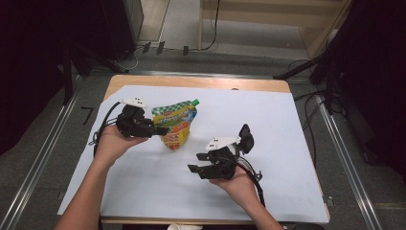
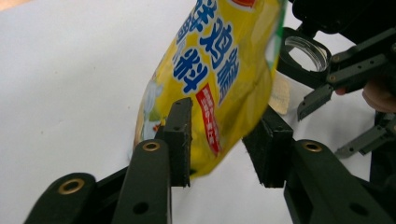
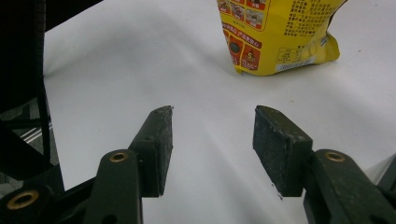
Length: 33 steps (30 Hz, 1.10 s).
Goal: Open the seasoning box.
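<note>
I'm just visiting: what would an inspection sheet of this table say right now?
Surface: white sheet over a wooden table.
Job's things: yellow pouch with a green cap.
Clutter: nothing seen.
Grippers: left gripper has the pouch's lower end between its pads, contact unclear; right gripper open, nothing between its pads.
Cables: a black one trails from each gripper; more lie on the floor.
Surroundings: grey floor, metal rails, dark stands.

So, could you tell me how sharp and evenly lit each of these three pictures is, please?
High view: the white sheet is evenly lit, the surroundings dark, detail coarse. Left gripper view: the yellow pouch is close and soft, its print slightly blurred, the sheet washed out. Right gripper view: the pads are fairly sharp, with soft shadow at the left edge.
</note>
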Each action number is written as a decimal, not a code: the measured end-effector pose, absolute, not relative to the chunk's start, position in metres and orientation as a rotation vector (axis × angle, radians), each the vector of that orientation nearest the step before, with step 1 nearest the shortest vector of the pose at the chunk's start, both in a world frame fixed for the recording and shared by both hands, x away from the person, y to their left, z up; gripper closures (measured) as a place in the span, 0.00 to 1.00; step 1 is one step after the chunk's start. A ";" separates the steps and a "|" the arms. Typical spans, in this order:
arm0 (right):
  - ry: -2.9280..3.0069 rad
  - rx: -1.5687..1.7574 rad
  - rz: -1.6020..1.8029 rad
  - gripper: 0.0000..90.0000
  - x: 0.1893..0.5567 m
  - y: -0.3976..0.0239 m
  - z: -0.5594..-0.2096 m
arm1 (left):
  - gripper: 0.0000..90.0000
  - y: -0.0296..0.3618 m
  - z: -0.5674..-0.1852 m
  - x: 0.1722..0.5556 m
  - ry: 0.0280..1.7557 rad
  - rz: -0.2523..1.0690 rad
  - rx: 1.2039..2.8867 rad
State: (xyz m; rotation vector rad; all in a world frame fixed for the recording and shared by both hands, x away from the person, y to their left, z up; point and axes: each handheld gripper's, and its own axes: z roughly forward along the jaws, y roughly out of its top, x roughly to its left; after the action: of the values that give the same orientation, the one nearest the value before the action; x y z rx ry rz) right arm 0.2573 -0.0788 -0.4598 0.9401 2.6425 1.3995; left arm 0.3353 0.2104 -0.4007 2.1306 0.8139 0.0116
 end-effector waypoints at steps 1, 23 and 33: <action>2.642 0.940 1.400 0.54 0.257 -0.079 -0.460 | 0.72 0.209 -0.402 0.336 0.810 0.022 2.123; 2.657 0.843 1.429 0.59 0.257 -0.068 -0.474 | 1.00 0.205 -0.408 0.344 0.864 0.028 2.040; 2.653 0.868 1.424 0.61 0.254 -0.057 -0.477 | 1.00 0.200 -0.385 0.334 0.800 0.063 2.078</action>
State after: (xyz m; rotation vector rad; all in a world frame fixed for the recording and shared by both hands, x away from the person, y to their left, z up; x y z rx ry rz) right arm 0.2539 -0.0574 -0.4767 0.8678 2.6533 1.4238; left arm 0.3340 0.2000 -0.3854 2.0781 0.8005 0.0626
